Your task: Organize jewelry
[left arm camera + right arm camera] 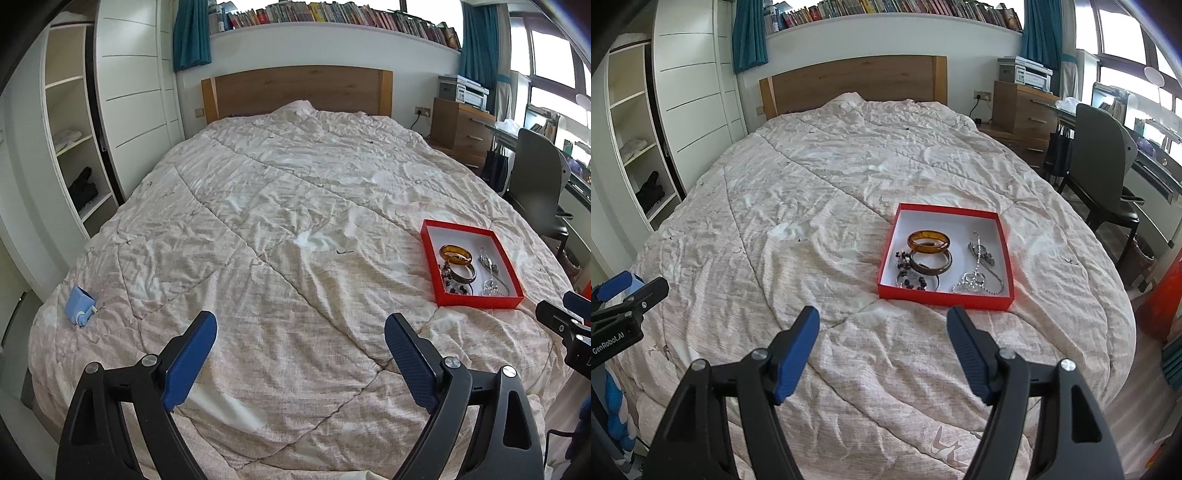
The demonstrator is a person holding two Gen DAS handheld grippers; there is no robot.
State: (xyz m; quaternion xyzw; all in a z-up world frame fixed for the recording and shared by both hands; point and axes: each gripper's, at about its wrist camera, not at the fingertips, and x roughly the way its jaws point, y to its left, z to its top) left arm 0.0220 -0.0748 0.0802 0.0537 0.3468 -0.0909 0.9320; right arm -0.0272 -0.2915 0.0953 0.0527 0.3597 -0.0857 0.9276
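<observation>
A red tray (886, 251) with a white floor lies on the quilted bed (820, 206). It holds an amber bangle (928, 241), a brown bangle (931, 263), a dark bead bracelet (908, 275) and silver chains (979, 282). My right gripper (883, 320) hovers open just in front of the tray, nothing between its blue pads. My left gripper (301, 326) stands open over bare quilt, with the tray (430, 254) off to its right. A small light-blue box (79, 304) lies at the bed's left edge.
A white wardrobe with open shelves (70, 140) stands left of the bed. The wooden headboard (295, 90) is at the far end. A wooden drawer unit (1023, 107), a dark chair (1100, 173) and a desk line the right side.
</observation>
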